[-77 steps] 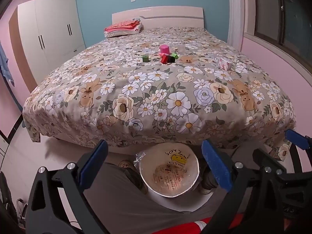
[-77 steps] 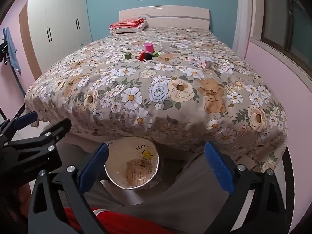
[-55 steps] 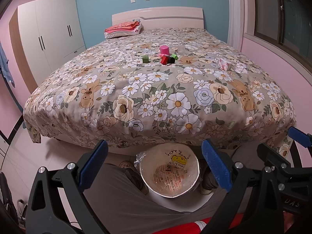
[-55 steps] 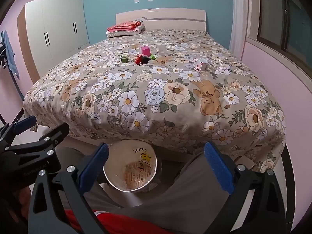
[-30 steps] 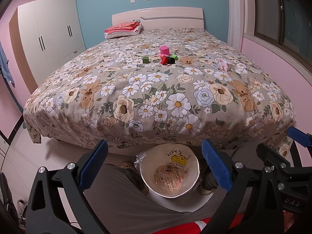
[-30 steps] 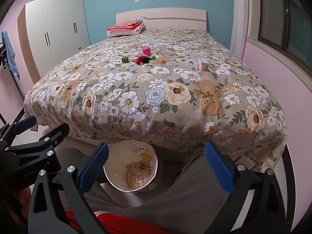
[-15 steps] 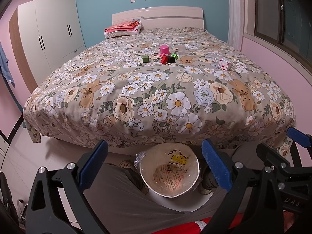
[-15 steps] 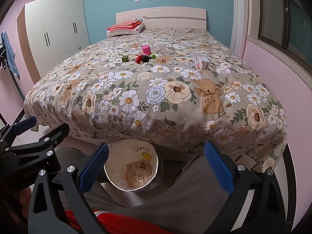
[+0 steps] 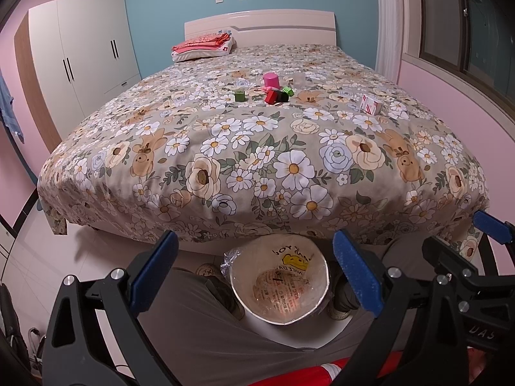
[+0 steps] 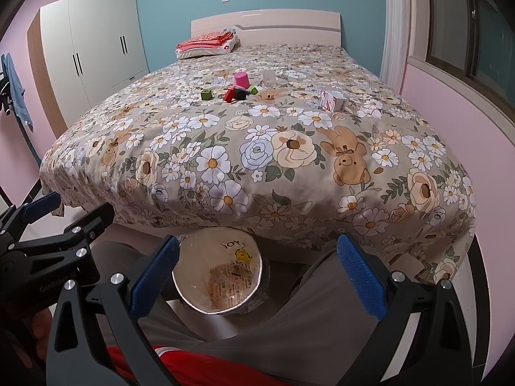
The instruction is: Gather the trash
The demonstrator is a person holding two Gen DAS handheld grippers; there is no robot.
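Lined white trash bin (image 9: 279,284) upright on the floor at the bed's foot, holding a wrapper. On the bedspread: pink cup (image 9: 271,80), coloured blocks (image 9: 276,96), clear cup (image 10: 268,79), red-and-white carton (image 9: 371,104).

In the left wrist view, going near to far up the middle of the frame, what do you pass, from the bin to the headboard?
Lined trash bin between the person's legs → foot edge of the floral bedspread → red block → pink cylinder → headboard.

Ahead of the wide-open left gripper (image 9: 256,270), bare bedspread (image 9: 257,148); beyond it, clustered blocks (image 9: 273,95) crowd the middle.
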